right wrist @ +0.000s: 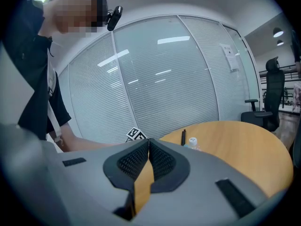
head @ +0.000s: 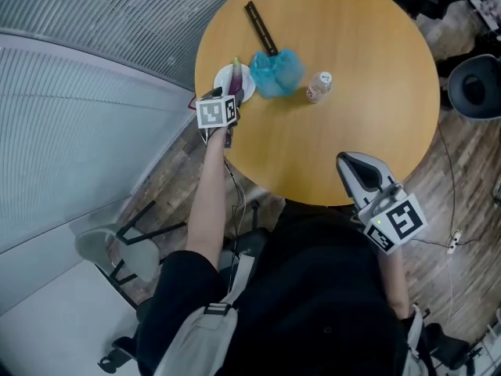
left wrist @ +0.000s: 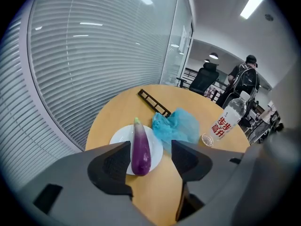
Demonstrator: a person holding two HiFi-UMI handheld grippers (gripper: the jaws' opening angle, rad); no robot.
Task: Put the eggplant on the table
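We find the eggplant (left wrist: 140, 149) lying lengthwise on a white plate (left wrist: 117, 136), its green tip pointing away, at the lower middle of the left gripper view. In the head view it sits at the upper left of the round table (head: 360, 124), close to the edge. The left gripper (left wrist: 150, 147) hangs just short of it, fingers (left wrist: 110, 166) spread wide, one to either side of the eggplant's near end. They hold nothing, and a gap shows on each side. The right gripper (right wrist: 148, 145) is at the lower right of the head view, by the table's near edge, its fingers pressed together on nothing

We judge the task barely begun. The eggplant is not yet gripped or lifted, and it has yet to be carried off the plate and set down on bare wood

Just right of the plate lies a crumpled blue bag (left wrist: 176, 126), then a small labelled bottle (left wrist: 228, 121). A black slotted strip (left wrist: 154, 102) lies above them in the frame. The table is pale wood with plenty of bare room to the right. Around it we see a curved glass wall with blinds (left wrist: 94, 69), a plank floor (head: 462, 171), office chairs, and a person (left wrist: 244, 81) standing far off at the upper right
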